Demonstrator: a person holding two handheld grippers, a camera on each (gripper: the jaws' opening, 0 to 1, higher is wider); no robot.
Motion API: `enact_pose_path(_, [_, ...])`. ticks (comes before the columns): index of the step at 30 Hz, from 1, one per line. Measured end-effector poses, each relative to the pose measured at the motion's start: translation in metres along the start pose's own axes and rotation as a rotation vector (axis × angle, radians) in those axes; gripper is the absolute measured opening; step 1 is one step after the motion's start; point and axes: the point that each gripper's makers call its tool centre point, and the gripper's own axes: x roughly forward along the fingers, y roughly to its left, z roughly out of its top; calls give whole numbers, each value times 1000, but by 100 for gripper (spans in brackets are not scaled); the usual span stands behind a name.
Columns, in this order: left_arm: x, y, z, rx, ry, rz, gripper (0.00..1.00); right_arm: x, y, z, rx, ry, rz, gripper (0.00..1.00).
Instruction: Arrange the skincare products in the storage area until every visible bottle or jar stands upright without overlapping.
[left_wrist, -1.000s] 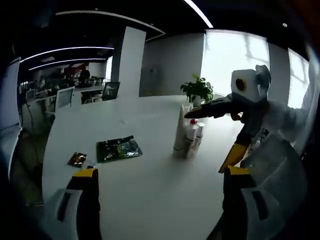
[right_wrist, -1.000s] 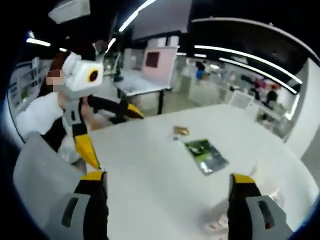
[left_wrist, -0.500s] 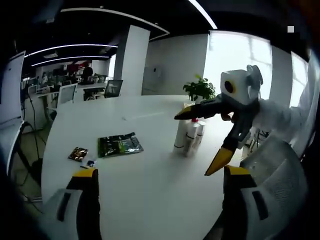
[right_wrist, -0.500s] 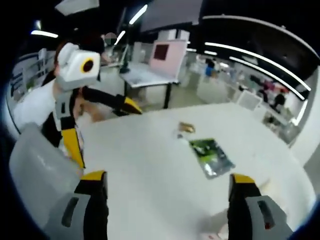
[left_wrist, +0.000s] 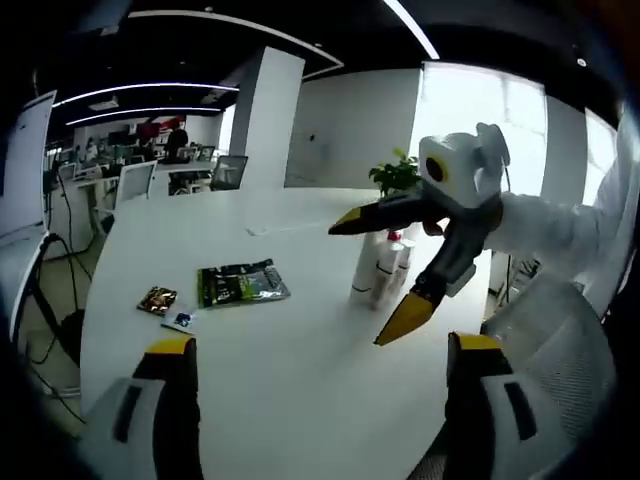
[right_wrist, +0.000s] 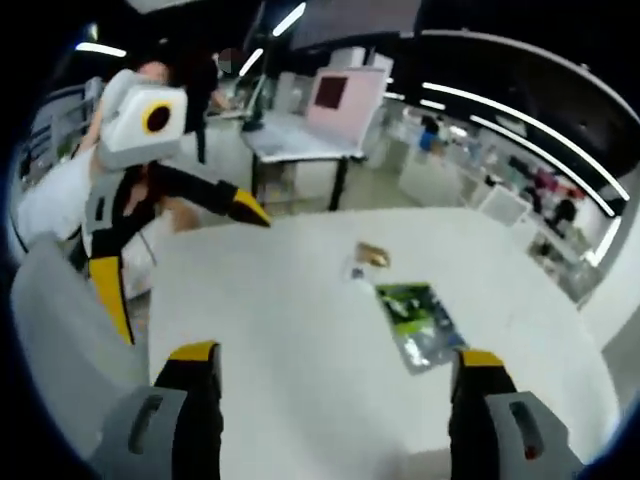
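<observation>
A tight cluster of white skincare bottles (left_wrist: 372, 272) stands upright on the white table (left_wrist: 270, 370), one of them with a red cap (left_wrist: 391, 238). My right gripper (left_wrist: 362, 283) reaches in from the right with its jaws spread wide. In the picture one jaw passes above the bottles and the other to their lower right. Whether it touches them I cannot tell. My left gripper (left_wrist: 321, 345) is open over the near table with nothing in it. In the right gripper view, my right gripper (right_wrist: 336, 355) is open and the left gripper (right_wrist: 188, 272) hangs open at the left.
A green packet (left_wrist: 240, 283) lies flat on the table beside a small brown packet (left_wrist: 157, 298); both also lie in the right gripper view, green packet (right_wrist: 415, 320) and brown packet (right_wrist: 372, 255). A potted plant (left_wrist: 400, 175) stands behind the bottles. A grey mesh chair (left_wrist: 560, 360) is at the near right.
In the left gripper view the right gripper has swung left and nearer, now across the bottles. The caps seen earlier at the right gripper view's bottom edge have left that view.
</observation>
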Motion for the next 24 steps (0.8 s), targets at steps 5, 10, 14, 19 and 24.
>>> enact_pose_path(5, [1,-1,-1,-5,-1,-7,99,10,-4,0,-22,17,-5,84])
enact_pose_path(10, [9,5,-13,49,62,-21,99,22,-12,-3,-9,24,-20,74])
enact_pose_path(14, [10,10,-15,47,66,-13,99,29,-19,-8,-19,49,-33,74])
enact_pose_path(19, [10,9,-16,30,56,-20,99,38,-22,-8,-22,56,-30,68])
enact_pose_path(24, [10,8,-20,21,56,-22,99,51,-22,-9,-56,79,-23,64])
